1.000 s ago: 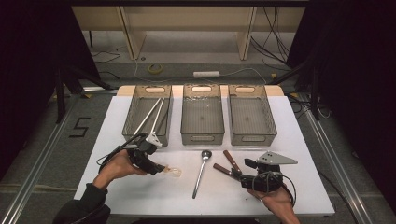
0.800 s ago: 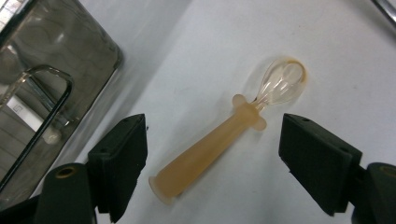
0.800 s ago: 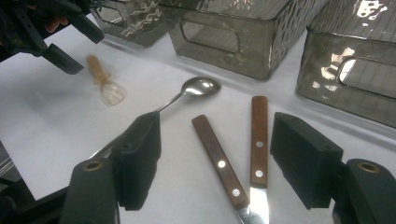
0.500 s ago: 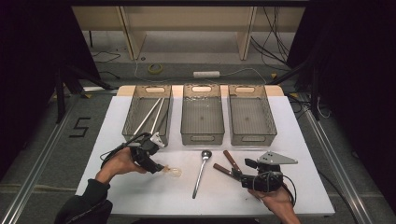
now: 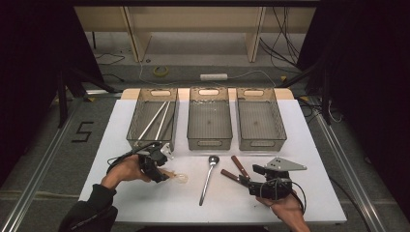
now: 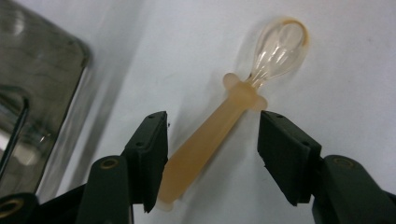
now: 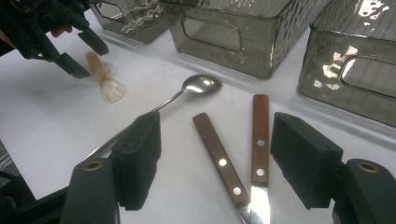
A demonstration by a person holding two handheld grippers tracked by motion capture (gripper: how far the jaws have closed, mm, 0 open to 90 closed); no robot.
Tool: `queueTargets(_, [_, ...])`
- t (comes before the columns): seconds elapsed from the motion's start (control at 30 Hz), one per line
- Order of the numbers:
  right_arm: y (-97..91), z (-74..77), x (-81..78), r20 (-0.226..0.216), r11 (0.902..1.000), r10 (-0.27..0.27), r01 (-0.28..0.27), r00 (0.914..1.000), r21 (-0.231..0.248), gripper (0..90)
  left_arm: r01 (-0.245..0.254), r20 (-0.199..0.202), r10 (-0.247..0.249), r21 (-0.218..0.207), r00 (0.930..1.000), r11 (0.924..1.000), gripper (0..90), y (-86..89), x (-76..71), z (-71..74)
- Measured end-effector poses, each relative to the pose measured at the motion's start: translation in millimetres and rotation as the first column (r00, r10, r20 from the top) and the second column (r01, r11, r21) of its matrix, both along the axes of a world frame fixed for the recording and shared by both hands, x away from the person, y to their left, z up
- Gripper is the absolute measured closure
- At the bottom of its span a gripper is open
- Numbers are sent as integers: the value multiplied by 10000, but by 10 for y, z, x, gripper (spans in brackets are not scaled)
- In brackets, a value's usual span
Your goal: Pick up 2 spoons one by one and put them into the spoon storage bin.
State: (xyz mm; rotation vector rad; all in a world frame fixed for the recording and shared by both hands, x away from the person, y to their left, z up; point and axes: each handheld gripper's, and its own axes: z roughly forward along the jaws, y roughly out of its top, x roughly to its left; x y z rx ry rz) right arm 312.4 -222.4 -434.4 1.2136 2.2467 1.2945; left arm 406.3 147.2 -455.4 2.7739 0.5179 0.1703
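White counter [image 5: 309, 145] carries everything. Left claw [image 6: 212, 154] has been narrowing, its jaws astride a small spoon [image 6: 219, 130] lying flat between them: amber, translucent handle, clear bowl beyond the tips; one pad touches it, the other stands apart. Right claw [image 7: 217, 158] rests wide above two wooden-handled knives [image 7: 259, 140].

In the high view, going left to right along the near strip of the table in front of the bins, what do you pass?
Left gripper → small amber plastic spoon → metal spoon → two wooden-handled knives → right gripper.
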Motion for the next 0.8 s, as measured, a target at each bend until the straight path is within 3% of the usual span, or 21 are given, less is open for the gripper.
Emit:
queueTargets(0.47, [23, 9, -8, 44, 10000, 29, -29, 10000, -61, 349, 665, 207, -671, 263, 9975, 9974, 530, -48, -22, -16])
queueTargets(0.6, [32, 15, -12, 7, 10000, 9, -8, 10000, -77, 349, 628, 408, -641, 317, 9971, 9975, 608, -42, -13, -34])
queueTargets(0.8, [25, 9, -5, 27, 10000, 17, -17, 10000, -89, 349, 830, 573, -871, 709, 9946, 9940, 629, -77, -32, -30])
